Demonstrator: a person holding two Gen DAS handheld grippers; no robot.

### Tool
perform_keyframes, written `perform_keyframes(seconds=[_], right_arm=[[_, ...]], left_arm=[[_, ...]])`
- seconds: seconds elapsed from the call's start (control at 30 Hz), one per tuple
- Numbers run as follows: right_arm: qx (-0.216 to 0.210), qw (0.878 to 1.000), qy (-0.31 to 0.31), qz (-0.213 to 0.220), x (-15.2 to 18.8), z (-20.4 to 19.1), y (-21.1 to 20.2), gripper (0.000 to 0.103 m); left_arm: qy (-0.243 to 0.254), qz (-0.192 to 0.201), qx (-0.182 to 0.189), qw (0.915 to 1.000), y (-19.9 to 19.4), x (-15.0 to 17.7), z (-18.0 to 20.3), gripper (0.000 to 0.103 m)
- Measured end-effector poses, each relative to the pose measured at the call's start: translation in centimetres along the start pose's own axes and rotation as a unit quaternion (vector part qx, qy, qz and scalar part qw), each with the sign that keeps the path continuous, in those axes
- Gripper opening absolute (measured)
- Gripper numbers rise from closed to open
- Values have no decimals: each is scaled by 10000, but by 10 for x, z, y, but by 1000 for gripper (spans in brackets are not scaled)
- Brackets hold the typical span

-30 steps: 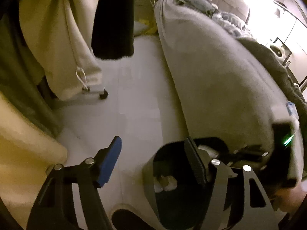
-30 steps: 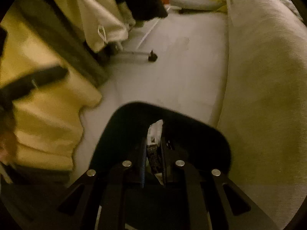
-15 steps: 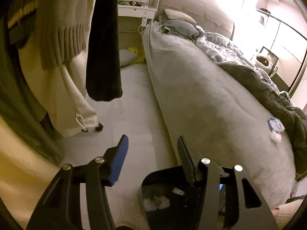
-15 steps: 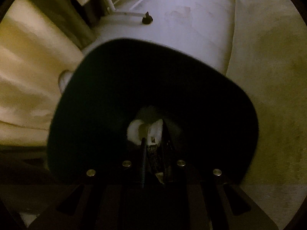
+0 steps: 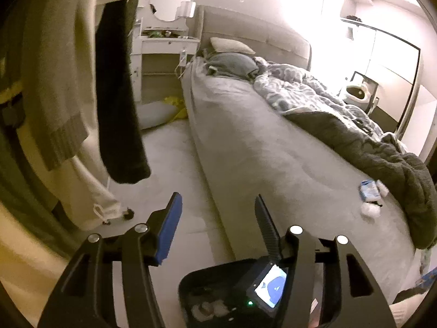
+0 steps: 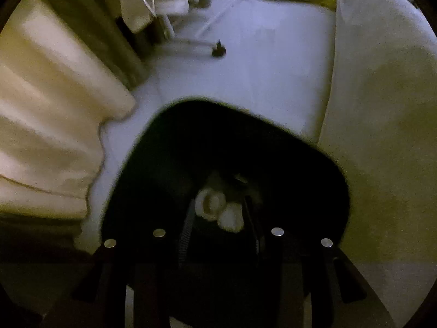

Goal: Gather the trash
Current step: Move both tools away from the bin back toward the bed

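Right gripper (image 6: 218,235) over bin (image 6: 169,147), jaws just opening, nothing gripped; left gripper (image 5: 215,218) open, empty. Withdraw straight up, clear of rim.

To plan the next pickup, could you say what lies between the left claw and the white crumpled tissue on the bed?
Only bare grey mattress cover, from left claw to white crumpled tissue; the left wrist view shows it.

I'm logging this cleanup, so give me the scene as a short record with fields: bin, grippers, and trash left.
bin: black bin on the floor beside the bed, white wads inside
right gripper: over the bin, jaws just opening, nothing between them
left gripper: open, empty
trash left: blue wrapper and white wad on the bed
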State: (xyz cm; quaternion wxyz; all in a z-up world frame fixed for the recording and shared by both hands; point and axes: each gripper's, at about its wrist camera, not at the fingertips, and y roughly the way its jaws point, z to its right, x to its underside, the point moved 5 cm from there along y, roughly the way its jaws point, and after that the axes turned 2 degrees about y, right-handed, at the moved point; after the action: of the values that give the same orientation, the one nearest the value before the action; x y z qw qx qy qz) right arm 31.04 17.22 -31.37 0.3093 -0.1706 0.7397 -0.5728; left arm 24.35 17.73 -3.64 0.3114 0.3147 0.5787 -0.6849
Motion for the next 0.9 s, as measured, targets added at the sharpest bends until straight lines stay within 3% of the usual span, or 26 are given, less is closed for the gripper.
perform_keyframes(seconds=[0.27, 0.63, 0.9], right_arm=[[-193, 9953, 33, 950, -15, 6, -78, 44], [456, 9718, 487, 2261, -11, 86, -182, 52], [1023, 9541, 840, 2687, 14, 150, -231, 63]], left_arm=[[151, 231, 24, 9996, 0, -20, 33, 71], [189, 272, 117, 9994, 17, -31, 70, 80], [406, 213, 319, 9984, 35, -33, 118, 84]])
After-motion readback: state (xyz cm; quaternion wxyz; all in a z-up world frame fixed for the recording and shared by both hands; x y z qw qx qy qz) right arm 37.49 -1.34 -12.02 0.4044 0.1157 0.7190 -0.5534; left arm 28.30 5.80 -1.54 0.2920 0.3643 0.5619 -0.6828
